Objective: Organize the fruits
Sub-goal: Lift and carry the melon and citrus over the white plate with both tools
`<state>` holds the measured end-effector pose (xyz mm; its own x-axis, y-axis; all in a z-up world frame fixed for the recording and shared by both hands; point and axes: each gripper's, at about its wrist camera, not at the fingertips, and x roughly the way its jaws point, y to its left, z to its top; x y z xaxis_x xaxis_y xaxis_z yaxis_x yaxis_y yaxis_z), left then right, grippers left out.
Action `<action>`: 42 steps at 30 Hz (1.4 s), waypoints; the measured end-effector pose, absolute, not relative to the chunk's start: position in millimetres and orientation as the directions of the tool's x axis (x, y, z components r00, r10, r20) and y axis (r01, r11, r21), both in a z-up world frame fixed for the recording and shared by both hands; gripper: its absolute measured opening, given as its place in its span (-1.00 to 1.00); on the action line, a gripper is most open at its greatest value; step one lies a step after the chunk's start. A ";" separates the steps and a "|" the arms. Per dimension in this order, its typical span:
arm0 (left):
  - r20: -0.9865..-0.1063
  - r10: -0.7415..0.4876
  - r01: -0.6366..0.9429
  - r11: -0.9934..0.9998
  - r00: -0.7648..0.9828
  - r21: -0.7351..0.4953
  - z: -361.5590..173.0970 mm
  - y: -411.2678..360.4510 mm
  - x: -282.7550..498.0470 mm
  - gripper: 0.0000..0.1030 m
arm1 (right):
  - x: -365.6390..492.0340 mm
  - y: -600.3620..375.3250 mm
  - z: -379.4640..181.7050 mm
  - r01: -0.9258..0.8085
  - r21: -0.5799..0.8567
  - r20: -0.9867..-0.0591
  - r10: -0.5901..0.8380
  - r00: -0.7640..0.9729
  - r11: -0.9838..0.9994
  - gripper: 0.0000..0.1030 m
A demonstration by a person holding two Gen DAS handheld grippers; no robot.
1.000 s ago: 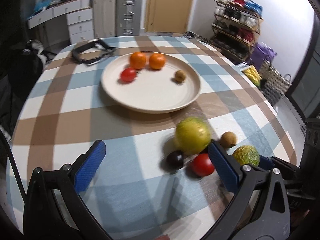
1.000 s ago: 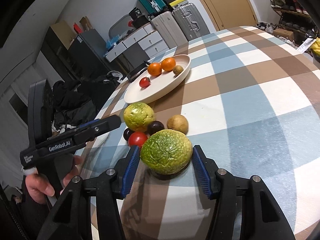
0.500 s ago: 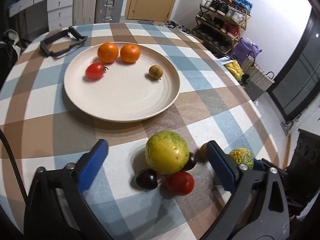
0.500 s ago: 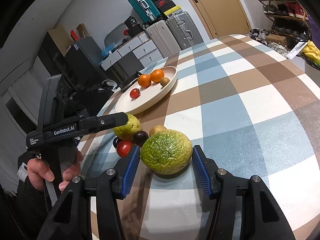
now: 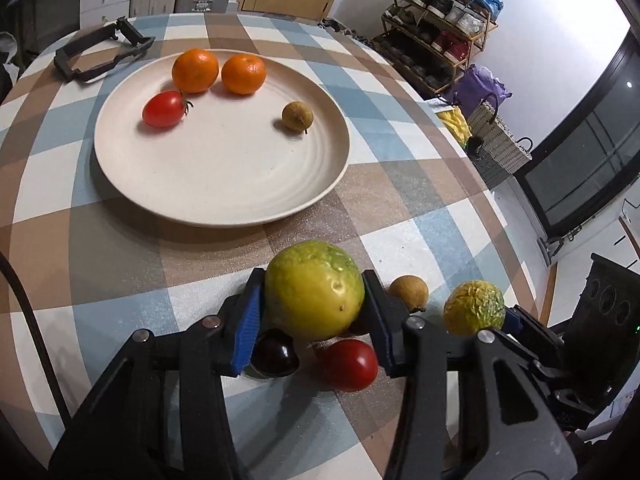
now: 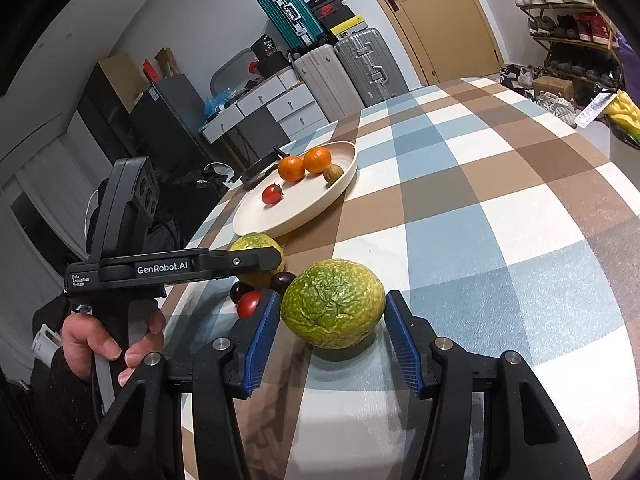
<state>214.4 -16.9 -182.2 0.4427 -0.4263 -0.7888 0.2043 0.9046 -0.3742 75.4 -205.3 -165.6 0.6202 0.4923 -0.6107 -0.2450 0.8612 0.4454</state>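
Observation:
My left gripper (image 5: 313, 282) is shut on a smooth yellow-green fruit (image 5: 314, 308), its blue pads pressed against both sides. Under it on the checked table lie a dark plum (image 5: 274, 354), a red tomato (image 5: 350, 364) and a small brown fruit (image 5: 408, 290). My right gripper (image 6: 332, 298) stands open around a wrinkled green fruit (image 6: 332, 312) that rests on the table, with a thin gap at each pad. Farther back, the cream plate (image 5: 224, 184) holds two oranges (image 5: 195, 70), a tomato (image 5: 164, 108) and a small brown fruit (image 5: 297, 117).
A black frame-like object (image 5: 102, 52) lies on the table behind the plate at the left. A person's hand (image 6: 100, 344) holds the left gripper's handle. The table's round edge drops off at the right, towards a shoe rack (image 5: 444, 36) and bags.
The left gripper moved forward over the fruit cluster and closed its jaws on the yellow-green fruit. The right gripper stayed around the wrinkled green fruit.

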 end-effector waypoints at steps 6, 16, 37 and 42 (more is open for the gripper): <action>-0.759 -0.449 0.208 0.893 0.471 -0.399 -169.5 -6.0 208.4 -0.14 | 77.5 -206.4 -155.0 -0.245 0.449 -0.587 0.491 0.644 0.859 0.07; -0.730 -0.426 0.207 0.903 0.534 -0.376 -139.2 14.3 214.4 -0.14 | 108.2 -201.4 -125.2 -0.275 0.458 -0.561 0.514 0.648 0.846 0.07; -0.710 -0.298 0.174 0.954 0.638 -0.245 -118.0 14.8 311.8 -0.14 | 270.3 -167.0 -99.7 -0.335 0.493 -0.588 0.592 0.551 0.803 0.07; -0.724 -0.307 0.175 0.951 0.618 -0.254 -133.1 10.5 333.7 -0.14 | 303.0 -158.8 -117.8 -0.322 0.512 -0.613 0.601 0.513 0.796 0.07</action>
<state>333.7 10.5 -133.1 0.6176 -0.3069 -0.7242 0.1745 0.9512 -0.2543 303.0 -158.8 -117.8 0.5125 0.6014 -0.6129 -0.3222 0.7963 0.5120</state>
